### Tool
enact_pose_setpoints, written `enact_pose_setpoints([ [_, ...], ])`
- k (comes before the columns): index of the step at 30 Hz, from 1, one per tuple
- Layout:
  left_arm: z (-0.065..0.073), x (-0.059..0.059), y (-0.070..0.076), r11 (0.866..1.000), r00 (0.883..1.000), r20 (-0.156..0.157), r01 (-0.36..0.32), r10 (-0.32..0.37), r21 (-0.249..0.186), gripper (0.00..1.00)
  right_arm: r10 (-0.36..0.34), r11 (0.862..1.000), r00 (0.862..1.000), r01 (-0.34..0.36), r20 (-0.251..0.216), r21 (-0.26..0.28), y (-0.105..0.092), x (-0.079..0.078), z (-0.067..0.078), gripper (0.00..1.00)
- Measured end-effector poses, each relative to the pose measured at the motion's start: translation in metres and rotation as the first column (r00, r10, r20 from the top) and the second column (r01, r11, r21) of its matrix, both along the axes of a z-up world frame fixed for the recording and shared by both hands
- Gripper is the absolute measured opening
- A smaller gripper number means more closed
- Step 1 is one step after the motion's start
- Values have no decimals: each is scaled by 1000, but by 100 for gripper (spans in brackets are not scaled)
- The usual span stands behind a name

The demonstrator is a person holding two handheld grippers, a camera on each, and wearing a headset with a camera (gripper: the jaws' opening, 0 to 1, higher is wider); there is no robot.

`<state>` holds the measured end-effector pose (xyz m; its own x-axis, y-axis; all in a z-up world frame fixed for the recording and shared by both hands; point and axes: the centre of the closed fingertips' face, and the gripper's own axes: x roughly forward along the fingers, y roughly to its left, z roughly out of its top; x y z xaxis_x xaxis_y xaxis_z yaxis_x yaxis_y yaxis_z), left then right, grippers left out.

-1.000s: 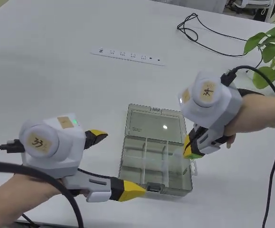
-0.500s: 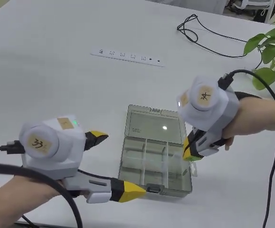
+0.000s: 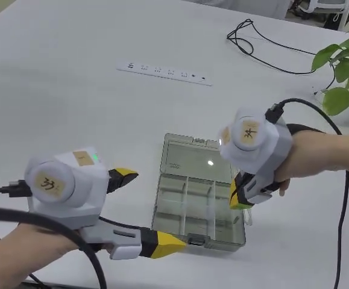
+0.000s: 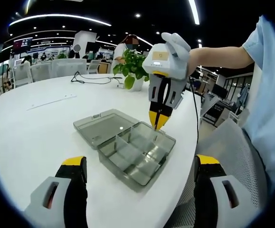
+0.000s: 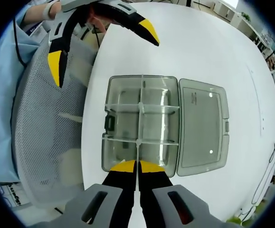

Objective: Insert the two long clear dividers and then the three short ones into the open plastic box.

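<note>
The right gripper (image 3: 240,201) has eased inward over the 3 o'clock rim of the plastic box (image 3: 158,200), jaws pinched on a clear divider (image 5: 137,151), while the left gripper (image 3: 156,209), jaws wide apart, hovers at 7 o'clock over bare table (image 3: 72,108)

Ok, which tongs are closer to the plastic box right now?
Right. The right tongs are over the box at its right side, shut on a clear divider. The left tongs sit open off its left front corner.
</note>
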<state>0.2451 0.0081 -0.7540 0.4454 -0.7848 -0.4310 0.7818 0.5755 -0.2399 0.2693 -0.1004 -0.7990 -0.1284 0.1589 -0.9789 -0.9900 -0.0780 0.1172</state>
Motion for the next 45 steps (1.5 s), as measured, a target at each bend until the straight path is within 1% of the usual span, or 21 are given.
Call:
enact_pose_setpoints([
  [8,0,0,1,1000,1000,-5,-4,4,-3,96,-3,1000,1000,3,-9,-2,0,0,-5,2],
  [11,0,0,-1,1000,1000,-5,-2,2,-3,96,-7,1000,1000,6,-10,-7,0,0,-11,2],
  [21,0,0,1,1000,1000,-5,-4,4,2,95,-31,999,999,31,11,-20,-2,-1,-26,2],
  [24,0,1,1,1000,1000,-2,-7,7,-1,95,-28,999,999,28,21,-24,-2,0,-26,2],
  [26,-1,0,1,1000,1000,-5,-8,8,-3,95,-25,999,999,26,33,-22,-2,-1,-27,2],
  [32,-1,-2,0,1000,1000,-4,0,0,1,95,-58,998,998,58,41,4,-2,0,-27,2],
  [35,1,-2,0,1000,1000,1,6,-6,6,95,-66,997,997,65,43,30,-2,1,-30,3],
  [37,2,-2,0,1000,1000,4,4,-5,6,95,-91,995,995,89,45,36,-4,0,-33,4],
  [38,3,-2,0,1000,1000,5,3,-3,6,95,-107,993,993,104,50,49,-5,0,-33,9],
  [39,3,-2,0,1000,1000,5,3,-3,5,95,-126,989,990,121,61,80,-2,1,-31,15],
  [40,3,-2,0,1000,1000,6,1,-1,5,95,-131,986,989,123,70,115,-1,1,-28,19],
  [41,3,-2,0,1000,1000,5,0,-1,5,95,-144,981,987,133,71,142,1,1,-24,24],
  [42,3,-3,1,1000,1000,4,-1,1,5,96,-169,971,984,155,64,184,3,-1,-20,27],
  [44,2,-5,1,1000,1000,4,-3,3,6,96,-191,957,980,173,57,233,4,-3,-14,34],
  [45,0,-6,2,1000,1000,0,-5,5,6,96,-214,943,975,191,57,272,4,-4,-10,37],
])
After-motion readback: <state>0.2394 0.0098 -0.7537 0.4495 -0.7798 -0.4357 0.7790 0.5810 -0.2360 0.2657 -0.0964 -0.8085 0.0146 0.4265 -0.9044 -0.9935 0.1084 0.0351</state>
